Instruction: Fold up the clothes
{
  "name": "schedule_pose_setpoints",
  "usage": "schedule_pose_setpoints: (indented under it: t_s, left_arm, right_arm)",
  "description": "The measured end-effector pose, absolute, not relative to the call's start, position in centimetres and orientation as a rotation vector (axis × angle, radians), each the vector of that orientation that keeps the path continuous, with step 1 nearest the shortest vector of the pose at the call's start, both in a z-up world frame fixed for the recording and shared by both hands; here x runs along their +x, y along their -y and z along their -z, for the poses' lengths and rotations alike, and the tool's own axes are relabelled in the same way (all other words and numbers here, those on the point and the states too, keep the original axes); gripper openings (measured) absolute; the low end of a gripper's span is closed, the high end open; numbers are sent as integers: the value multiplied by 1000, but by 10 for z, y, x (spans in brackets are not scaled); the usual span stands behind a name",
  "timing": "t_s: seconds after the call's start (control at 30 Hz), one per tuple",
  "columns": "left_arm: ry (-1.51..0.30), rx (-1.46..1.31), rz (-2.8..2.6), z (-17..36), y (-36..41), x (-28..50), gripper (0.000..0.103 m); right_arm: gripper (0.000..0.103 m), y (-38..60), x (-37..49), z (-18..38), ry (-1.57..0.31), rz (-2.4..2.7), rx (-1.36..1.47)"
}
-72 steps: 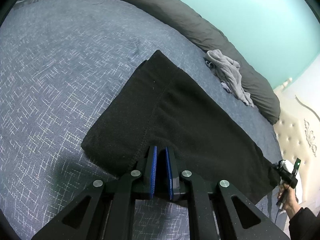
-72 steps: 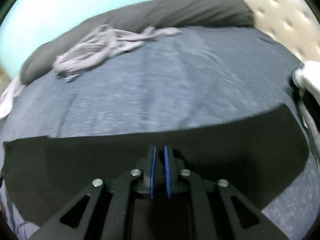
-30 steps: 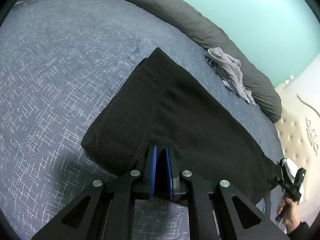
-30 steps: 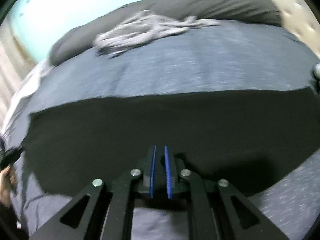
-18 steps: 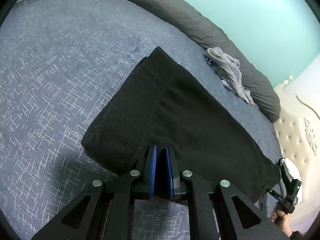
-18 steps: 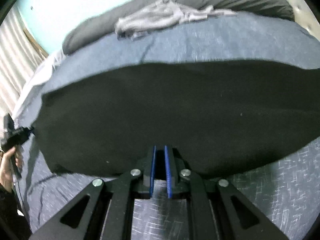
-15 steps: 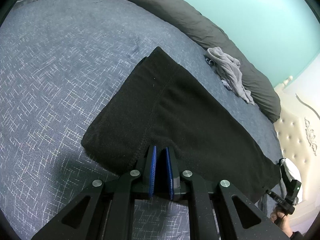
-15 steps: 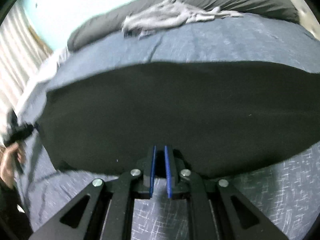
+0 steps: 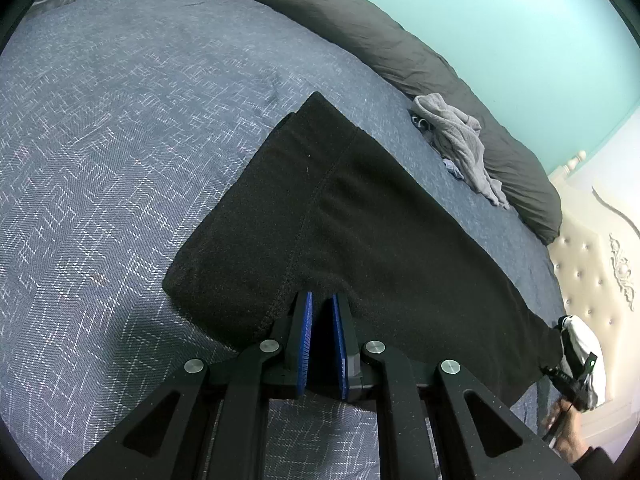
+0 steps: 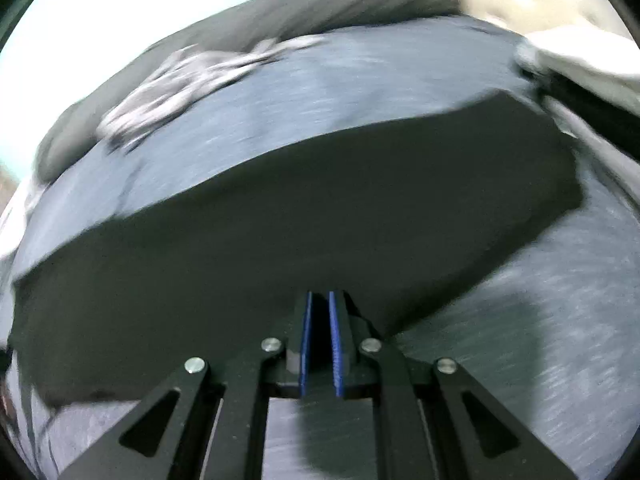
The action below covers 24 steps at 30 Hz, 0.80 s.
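Note:
A black garment lies spread flat on the blue-grey bedcover, with a stitched seam running down to its near edge. My left gripper is shut on that near edge beside the seam. In the blurred right wrist view the same black garment stretches across as a long band. My right gripper is shut on its near edge, with dark cloth between the blue pads. A person's hand shows at the garment's far right end.
A crumpled grey garment lies beyond the black one, against a long dark grey bolster along the teal wall. A cream tufted headboard and something white stand at the right end of the bed.
The right wrist view has swung sideways fast and blurred, so the black garment's right end now shows. In the left view the hand at the far right has slid lower. The left gripper has stayed still.

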State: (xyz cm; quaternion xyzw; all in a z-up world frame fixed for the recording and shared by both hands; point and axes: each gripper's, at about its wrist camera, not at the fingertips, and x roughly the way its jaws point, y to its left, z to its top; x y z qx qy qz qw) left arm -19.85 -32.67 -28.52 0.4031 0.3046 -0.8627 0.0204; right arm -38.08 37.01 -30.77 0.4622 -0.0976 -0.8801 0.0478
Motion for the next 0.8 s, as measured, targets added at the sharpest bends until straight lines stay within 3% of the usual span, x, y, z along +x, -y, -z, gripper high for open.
schedule_pose_setpoints:
  t_s: [0.17,0.3,0.4,0.57,0.67,0.8]
  left_arm:
    - [-930,1253,2674,285,326,-199,11]
    - [-932,1255,2674,285,326,-199,11]
    - [-933,1255,2673,285,326,-199,11]
    - [-949,1256,2674,285,327,-198,11]
    - [-950,1259,2673,286,327,-198,11]
    - [-944,1260,2672,285,325,-199,11]
  right_arm:
    - [8,-409,-401,296,282,2779,1452]
    - [9,-436,-400,285,375,2857,1415]
    - [9,-429,-406,282,325,2826,1367]
    - [9,-444,-408,297,308,2839,1528]
    - [9,-449,-397,288,382,2888,1443]
    - [9,-418,-389,278,339,2772,1332]
